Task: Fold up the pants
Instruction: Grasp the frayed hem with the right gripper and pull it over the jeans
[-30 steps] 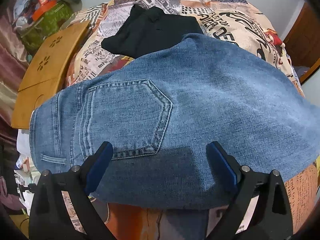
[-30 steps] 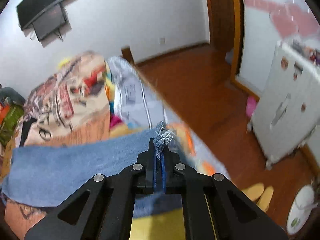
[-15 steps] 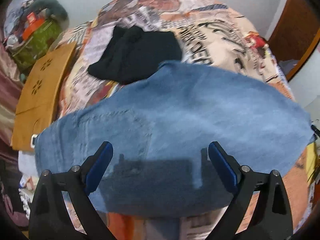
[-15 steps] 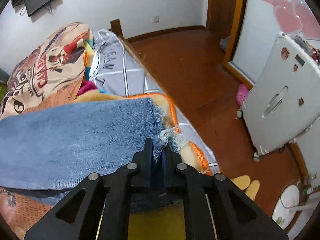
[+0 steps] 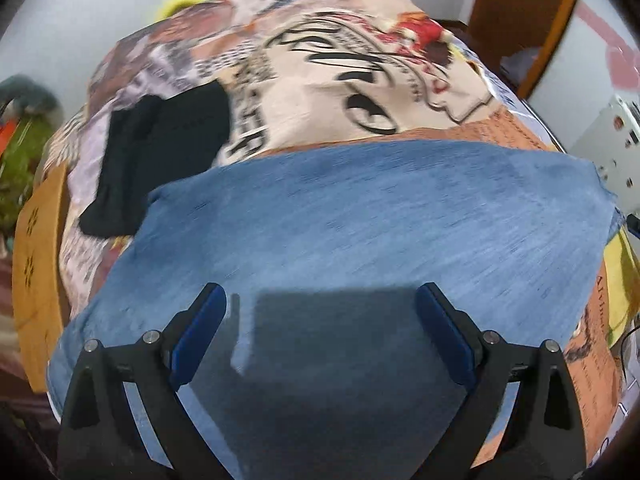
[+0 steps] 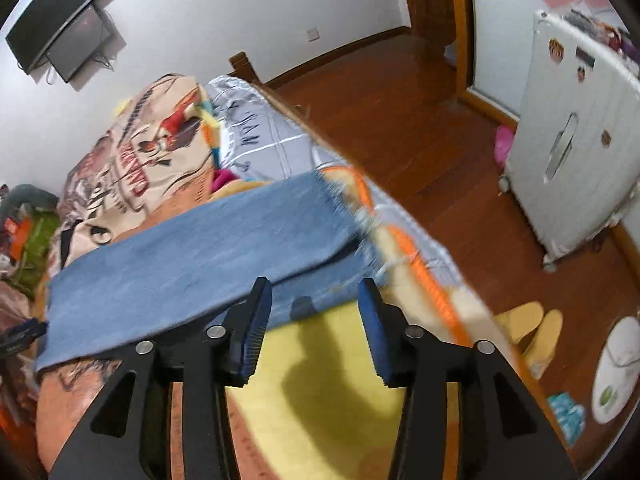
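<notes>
Black garment (image 5: pixel 160 152) lies far left on the printed bedspread (image 5: pixel 340 72), w/ the jeans (image 5: pixel 360 232) spread flat across the bed beside it, frayed hem (image 6: pixel 352 208) toward the bed's right edge. Left gripper (image 5: pixel 320 336) hangs over the denim, jaws wide apart, nothing btwn them. Right gripper (image 6: pixel 314 328) has just been opening, jaws now parted w/ nothing pinched, over the yellow blanket (image 6: pixel 340 400) just short of the jeans' near edge.
</notes>
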A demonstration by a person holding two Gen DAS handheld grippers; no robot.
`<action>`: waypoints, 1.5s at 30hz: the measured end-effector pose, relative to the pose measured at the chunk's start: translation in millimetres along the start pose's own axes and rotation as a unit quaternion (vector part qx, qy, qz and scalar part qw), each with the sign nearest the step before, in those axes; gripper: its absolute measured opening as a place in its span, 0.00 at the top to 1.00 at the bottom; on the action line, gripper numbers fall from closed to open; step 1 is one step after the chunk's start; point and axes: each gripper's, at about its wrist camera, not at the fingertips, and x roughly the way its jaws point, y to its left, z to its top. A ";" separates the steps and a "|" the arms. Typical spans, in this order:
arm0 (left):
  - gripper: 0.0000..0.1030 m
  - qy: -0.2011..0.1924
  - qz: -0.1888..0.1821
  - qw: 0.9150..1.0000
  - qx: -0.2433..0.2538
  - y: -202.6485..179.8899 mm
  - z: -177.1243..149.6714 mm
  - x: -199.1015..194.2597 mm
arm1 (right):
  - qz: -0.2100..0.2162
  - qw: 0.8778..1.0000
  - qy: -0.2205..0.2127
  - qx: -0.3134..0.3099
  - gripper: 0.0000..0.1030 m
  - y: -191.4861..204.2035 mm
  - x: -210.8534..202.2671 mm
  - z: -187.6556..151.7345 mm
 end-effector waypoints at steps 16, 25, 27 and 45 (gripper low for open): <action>0.06 0.013 -0.022 0.996 0.085 -78.8 42.3 30.7 | 0.042 0.993 -0.010 0.108 0.61 -16.2 43.9 17.8; 0.06 0.006 -0.023 0.996 0.091 -91.7 45.1 35.2 | 0.017 0.997 -0.058 0.055 0.93 -13.1 36.0 43.6; 0.06 0.006 -0.026 0.996 0.088 -90.7 44.8 34.8 | 0.021 0.996 -0.079 0.048 0.93 -10.7 25.7 52.8; 0.06 -0.098 -0.028 0.995 -0.009 -19.2 32.8 -50.0 | 0.100 0.967 -0.198 -0.127 0.95 131.0 -75.2 95.4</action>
